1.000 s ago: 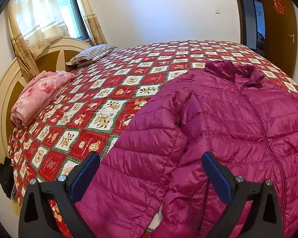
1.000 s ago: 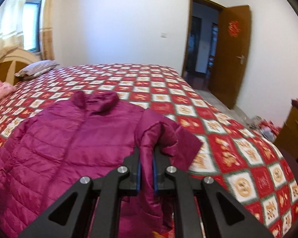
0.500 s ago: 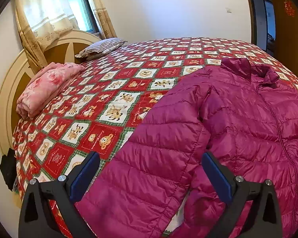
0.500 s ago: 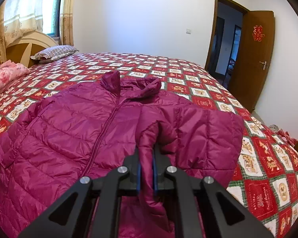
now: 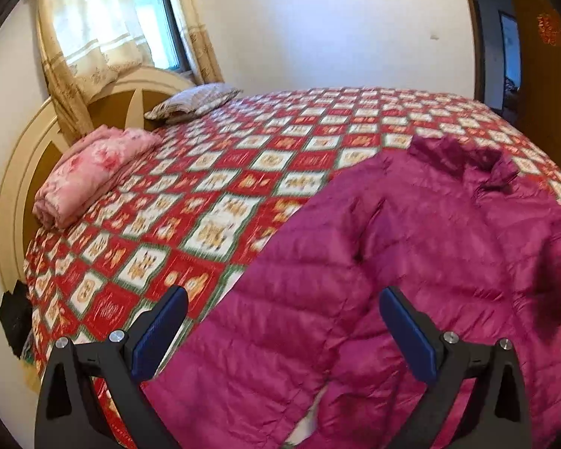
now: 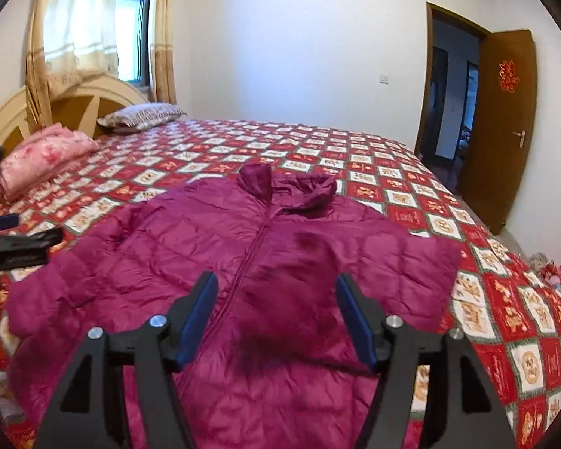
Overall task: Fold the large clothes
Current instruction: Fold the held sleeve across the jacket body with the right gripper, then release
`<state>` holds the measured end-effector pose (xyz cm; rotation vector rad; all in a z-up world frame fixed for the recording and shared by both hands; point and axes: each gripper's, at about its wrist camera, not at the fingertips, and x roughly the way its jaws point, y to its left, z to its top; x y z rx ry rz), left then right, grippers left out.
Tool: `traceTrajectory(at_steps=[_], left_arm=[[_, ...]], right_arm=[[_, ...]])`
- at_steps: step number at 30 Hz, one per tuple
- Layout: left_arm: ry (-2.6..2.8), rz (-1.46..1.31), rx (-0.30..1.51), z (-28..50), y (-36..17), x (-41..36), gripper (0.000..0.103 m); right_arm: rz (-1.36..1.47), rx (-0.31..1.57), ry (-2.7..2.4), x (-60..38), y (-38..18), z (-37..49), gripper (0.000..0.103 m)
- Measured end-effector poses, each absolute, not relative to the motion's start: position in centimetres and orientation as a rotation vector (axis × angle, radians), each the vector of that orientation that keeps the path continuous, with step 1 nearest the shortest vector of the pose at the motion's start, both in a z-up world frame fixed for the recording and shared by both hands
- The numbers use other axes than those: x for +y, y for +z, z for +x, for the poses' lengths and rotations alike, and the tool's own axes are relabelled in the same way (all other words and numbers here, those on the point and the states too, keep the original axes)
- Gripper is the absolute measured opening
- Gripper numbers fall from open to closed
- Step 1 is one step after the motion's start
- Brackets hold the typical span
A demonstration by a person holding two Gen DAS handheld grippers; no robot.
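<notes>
Lying zipped, front up, near on the bed (image 6: pixel 411 172): jacket (image 6: pixel 265 262), right sleeve (image 6: pixel 400 262) folded across. Left gripper (image 5: pixel 280 321) and right gripper (image 6: pixel 276 310) are being held released, empty. Left sleeve (image 5: pixel 273 329) is best being pinched near the cuff.

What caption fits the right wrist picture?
Open right gripper above a purple puffer jacket spread on the patterned bed.

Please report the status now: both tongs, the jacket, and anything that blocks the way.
Left tongs open, empty, over the jacket's sleeve. Right tongs open, empty, above the jacket, its right sleeve folded over the front. Nothing in the way; pink blanket lies apart, near the headboard.
</notes>
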<state>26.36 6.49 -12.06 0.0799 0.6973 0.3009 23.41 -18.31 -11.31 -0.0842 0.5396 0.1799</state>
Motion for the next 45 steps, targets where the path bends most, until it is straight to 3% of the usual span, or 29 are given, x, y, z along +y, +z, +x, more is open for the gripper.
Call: traceTrajectory(at_steps=[7,14,21,23,25,35,45], left_arm=[[0.153,0.071,0.685,28.6,-11.2,-0.7,0.102],[-0.016,0.137,0.699,32.0,-12.6,-9.8,0.102],[-0.098,0.123,0.737,35.3,-15.2,-14.0,0.102],[-0.143,0.122,0.738,35.7,-15.9,-14.9,0.079],[-0.196,0.134,0.773,36.0,-16.4,-15.6,0.011],[-0.099,0.14,0.62,32.7,-11.7,-9.4,0.004],[-0.189,0.05,0.703,33.4,-12.7,-9.8,0.005]], right_arm=[[-0.021,0.524,0.002,-25.1,-11.1,21.7,0.082],[0.073,0.571,-0.087,-29.4,-13.1,22.4,0.084],[0.107,0.625,-0.115,-31.1,-15.5,22.7,0.084],[0.122,0.63,-0.117,-31.4,-15.8,22.7,0.084],[0.125,0.637,-0.115,-31.5,-15.9,22.7,0.084],[0.123,0.659,-0.124,-31.8,-16.9,23.0,0.084],[0.1,0.673,-0.129,-31.1,-17.4,23.0,0.086]])
